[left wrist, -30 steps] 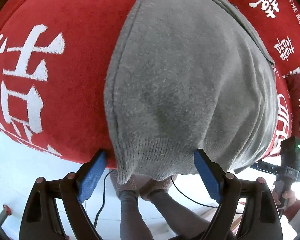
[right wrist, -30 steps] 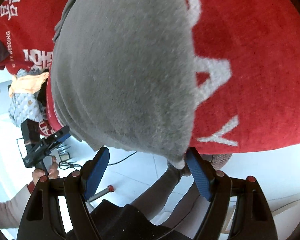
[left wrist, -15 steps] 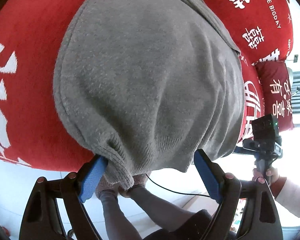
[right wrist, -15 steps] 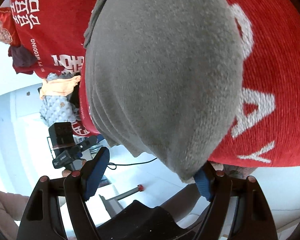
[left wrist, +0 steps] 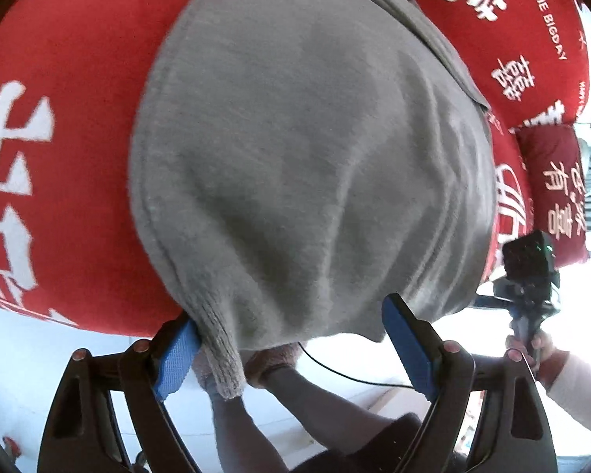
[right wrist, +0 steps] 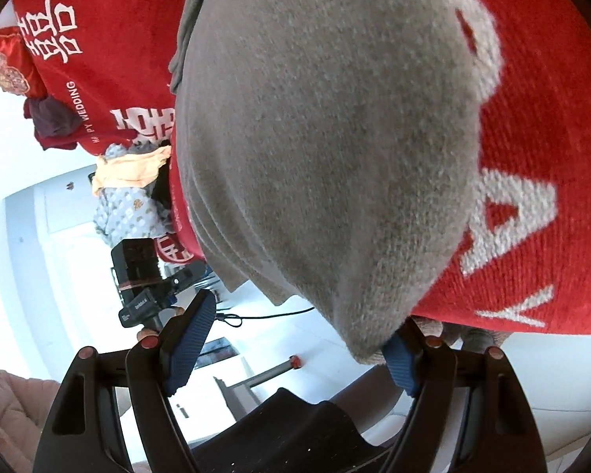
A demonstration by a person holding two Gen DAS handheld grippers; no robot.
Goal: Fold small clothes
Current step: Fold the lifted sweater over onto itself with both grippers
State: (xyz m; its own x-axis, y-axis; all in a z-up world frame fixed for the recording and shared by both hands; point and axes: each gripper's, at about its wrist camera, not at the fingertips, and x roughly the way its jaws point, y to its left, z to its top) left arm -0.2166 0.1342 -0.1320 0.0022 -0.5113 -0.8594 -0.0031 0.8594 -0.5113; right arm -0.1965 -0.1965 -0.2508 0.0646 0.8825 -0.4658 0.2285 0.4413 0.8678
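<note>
A grey knitted garment [left wrist: 303, 165] lies on a red blanket with white characters [left wrist: 59, 118]. Its near edge hangs over the blanket's front edge. My left gripper [left wrist: 291, 347] is open; the garment's ribbed left corner [left wrist: 220, 354] hangs between the jaws, against the left blue pad [left wrist: 177, 354]. In the right wrist view the same garment [right wrist: 327, 138] fills the middle. My right gripper [right wrist: 295, 339] is open, and the garment's right corner [right wrist: 366, 335] hangs down beside the right blue pad [right wrist: 402, 362].
A red cushion [left wrist: 555, 193] lies at the blanket's right end. A pile of other clothes [right wrist: 126, 197] sits at the blanket's far end in the right wrist view. The person's legs [left wrist: 256, 414] and white floor are below. Each gripper shows in the other's view.
Both grippers have moved in toward the garment's near corners. The left corner now hangs deeper between the left jaws, and the right corner reaches the right pad. Both stay open.
</note>
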